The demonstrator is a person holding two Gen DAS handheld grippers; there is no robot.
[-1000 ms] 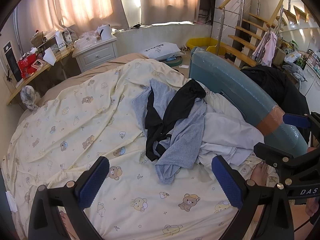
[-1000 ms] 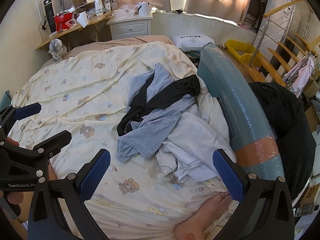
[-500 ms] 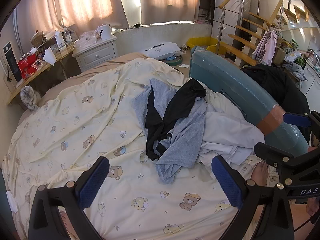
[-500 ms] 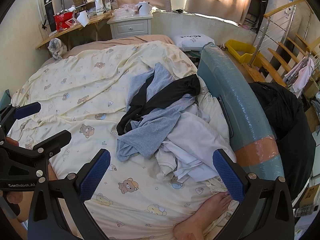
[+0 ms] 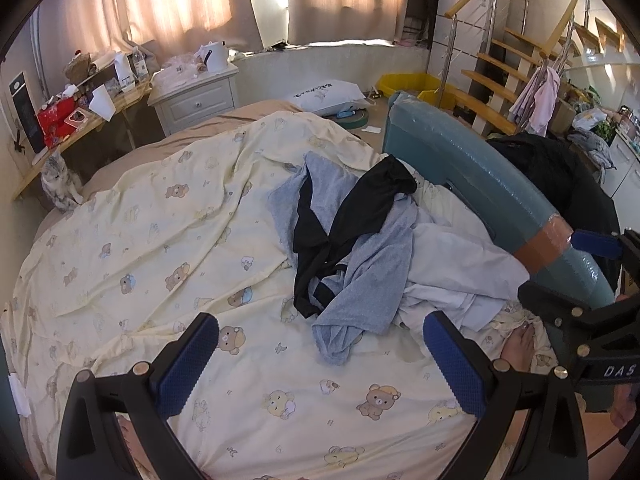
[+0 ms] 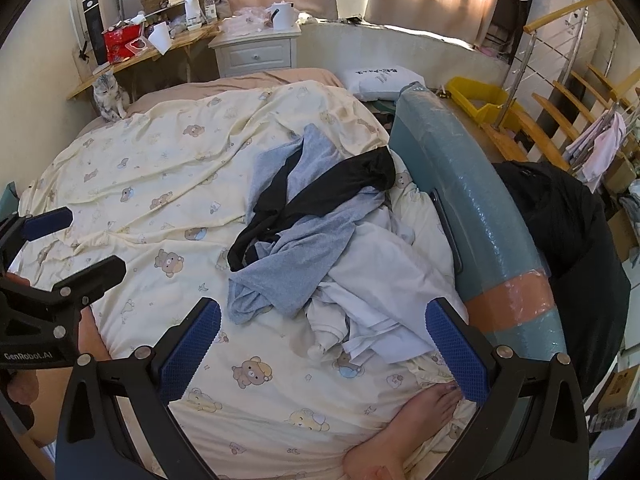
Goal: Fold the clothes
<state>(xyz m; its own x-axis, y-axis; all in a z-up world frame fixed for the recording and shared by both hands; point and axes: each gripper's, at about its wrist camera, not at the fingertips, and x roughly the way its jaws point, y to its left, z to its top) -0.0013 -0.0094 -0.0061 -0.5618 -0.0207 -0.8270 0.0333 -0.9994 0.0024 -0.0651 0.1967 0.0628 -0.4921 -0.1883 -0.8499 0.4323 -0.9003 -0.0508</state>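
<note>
Grey, black, white clothes (image 6: pixel 316 248) heaped (unfolded) beyond 2 wide-spread grippers (image 5: pixel 320 364) (image 6: pixel 323 344)

A home bedroom: bed (image 5: pixel 168 240), nightstand (image 5: pixel 196 100), curtains (image 5: pixel 168 4), wooden staircase (image 5: pixel 500 68).

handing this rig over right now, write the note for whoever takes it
Left gripper: open, empty, held above the bear-print sheet.
Right gripper: open, empty, near the front edge of the clothes pile.
Clothes: one heap on the bed beside the teal footboard. The black garment lies on top, across the grey garment; the white garment is on the footboard side.
Done: nothing folded.
Left: pull each piece out, spread it flat, fold it.
Mind the bare foot on the sheet.
</note>
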